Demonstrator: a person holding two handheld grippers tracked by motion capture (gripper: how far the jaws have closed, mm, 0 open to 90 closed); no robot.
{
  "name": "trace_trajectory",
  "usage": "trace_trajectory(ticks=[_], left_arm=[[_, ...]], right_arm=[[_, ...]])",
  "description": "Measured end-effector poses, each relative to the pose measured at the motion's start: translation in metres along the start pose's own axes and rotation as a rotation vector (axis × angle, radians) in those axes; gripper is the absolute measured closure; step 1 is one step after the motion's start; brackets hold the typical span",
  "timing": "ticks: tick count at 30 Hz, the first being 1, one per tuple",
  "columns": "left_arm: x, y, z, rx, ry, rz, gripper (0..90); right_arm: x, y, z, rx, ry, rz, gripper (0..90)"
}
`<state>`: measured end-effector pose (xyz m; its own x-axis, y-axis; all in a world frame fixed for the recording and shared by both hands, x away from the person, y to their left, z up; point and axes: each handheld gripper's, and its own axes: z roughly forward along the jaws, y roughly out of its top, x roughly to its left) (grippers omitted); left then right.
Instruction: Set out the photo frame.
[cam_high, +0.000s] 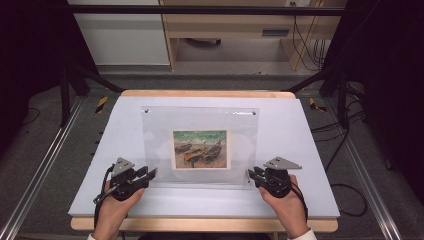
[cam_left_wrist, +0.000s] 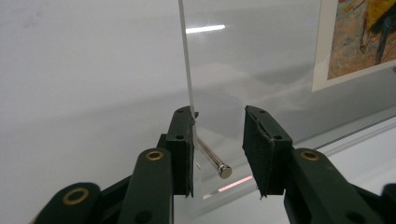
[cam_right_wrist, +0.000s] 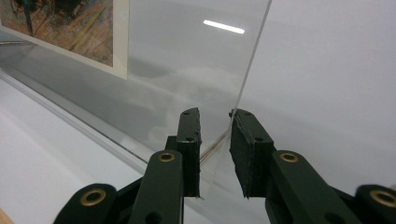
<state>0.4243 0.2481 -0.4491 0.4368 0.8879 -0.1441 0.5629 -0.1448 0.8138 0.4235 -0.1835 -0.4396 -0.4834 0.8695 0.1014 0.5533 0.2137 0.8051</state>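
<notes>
You had the left gripper (cam_high: 150, 175) and right gripper (cam_high: 251, 174) spread around the near corners of the acrylic frame (cam_high: 200, 146) lying mid-counter (cam_high: 310, 200), so closing both evenly seemed wisest.

Even overhead light, dark surroundings, soft close-ups

In the high view, light is falling from above onto the pale table (cam_high: 210, 202), leaving it bright while the floor and corners at both sides are sinking into near black; shadows under the hands are staying faint and short. The picture there is looking slightly soft and grainy. In both gripper views a strip of ceiling light is glinting as a white streak on the clear acrylic panel (cam_left_wrist: 252, 70), and milky reflections are clouding its lower part. The black jaws in the foreground are showing little surface detail, and the painted print (cam_right_wrist: 70, 28) is blurring, probably because it is lying beyond the focus.
</notes>
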Motion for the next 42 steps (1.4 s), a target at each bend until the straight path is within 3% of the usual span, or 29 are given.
trace_trajectory(ticks=[42], left_arm=[[-0.0031,-0.0071,-0.0044,0.034,-0.008,0.034,63.4]], right_arm=[[0.0047,-0.0094,-0.0047,0.013,-0.004,-0.028,73.5]])
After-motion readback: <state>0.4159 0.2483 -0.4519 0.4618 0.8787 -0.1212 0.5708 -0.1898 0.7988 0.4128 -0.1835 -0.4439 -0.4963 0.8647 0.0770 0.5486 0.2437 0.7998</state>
